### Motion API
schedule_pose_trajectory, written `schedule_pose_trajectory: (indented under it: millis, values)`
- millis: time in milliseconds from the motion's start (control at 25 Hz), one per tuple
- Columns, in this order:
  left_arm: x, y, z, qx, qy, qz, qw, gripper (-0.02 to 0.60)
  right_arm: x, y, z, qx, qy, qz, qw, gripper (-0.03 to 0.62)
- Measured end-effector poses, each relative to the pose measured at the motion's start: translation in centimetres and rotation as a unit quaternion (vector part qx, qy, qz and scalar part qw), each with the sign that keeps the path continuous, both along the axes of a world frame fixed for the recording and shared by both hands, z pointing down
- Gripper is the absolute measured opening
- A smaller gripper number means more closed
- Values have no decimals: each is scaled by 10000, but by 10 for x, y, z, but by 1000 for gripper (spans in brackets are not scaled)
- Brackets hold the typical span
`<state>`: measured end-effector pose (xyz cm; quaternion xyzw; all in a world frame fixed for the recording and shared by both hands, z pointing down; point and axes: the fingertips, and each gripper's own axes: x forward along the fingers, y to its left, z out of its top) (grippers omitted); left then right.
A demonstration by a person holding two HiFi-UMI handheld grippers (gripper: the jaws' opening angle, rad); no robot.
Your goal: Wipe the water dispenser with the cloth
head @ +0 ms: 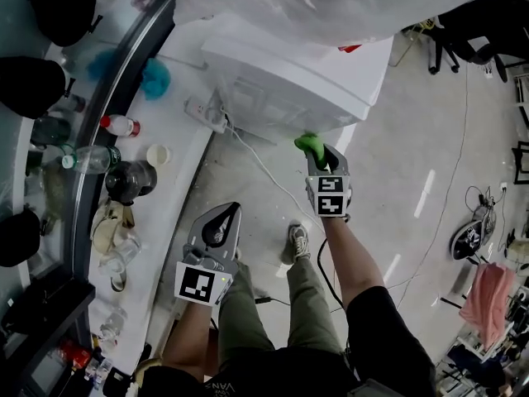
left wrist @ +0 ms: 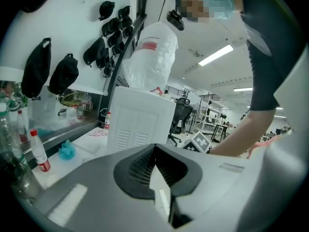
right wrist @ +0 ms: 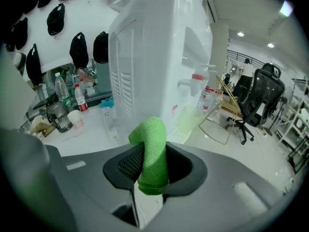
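The white water dispenser [head: 289, 81] stands on the floor ahead, with a plastic-wrapped bottle [head: 331, 2] on top. My right gripper [head: 322, 154] is shut on a green cloth [head: 310, 145], held just short of the dispenser's lower front corner. In the right gripper view the cloth [right wrist: 152, 153] sticks up from between the jaws of the right gripper [right wrist: 152, 149], with the dispenser's [right wrist: 159, 66] vented side and taps close ahead. My left gripper [head: 221, 213] hangs lower left, shut and empty. The left gripper view has the left gripper [left wrist: 155, 151] pointing at the dispenser [left wrist: 140, 122].
A white counter [head: 178, 151] runs along the left with bottles [head: 120, 125], a paper cup [head: 157, 155], a dark kettle [head: 130, 180] and a blue cloth [head: 154, 77]. A power strip [head: 207, 114] trails a cable over the floor. Black bags [left wrist: 63, 74] hang on the wall. Office chairs [right wrist: 256, 100] stand right.
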<state>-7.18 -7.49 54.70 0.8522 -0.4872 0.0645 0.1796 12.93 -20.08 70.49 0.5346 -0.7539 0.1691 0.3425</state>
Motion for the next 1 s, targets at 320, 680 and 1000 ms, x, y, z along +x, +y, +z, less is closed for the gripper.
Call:
schedule_pose_trajectory:
  millis: [320, 680, 1000]
  values:
    - [-10, 9, 15, -149, 43, -271, 9995, 2, -32, 26, 5, -154, -197, -476, 9986, 115]
    - [-77, -2, 40, -225, -48, -381, 9990, 2, -160, -3, 26, 3, -601, -997, 9932, 115]
    - [-137, -30, 62, -166, -287, -177, 9993, 2, -242, -67, 43, 294, -548, -1091, 9921, 115]
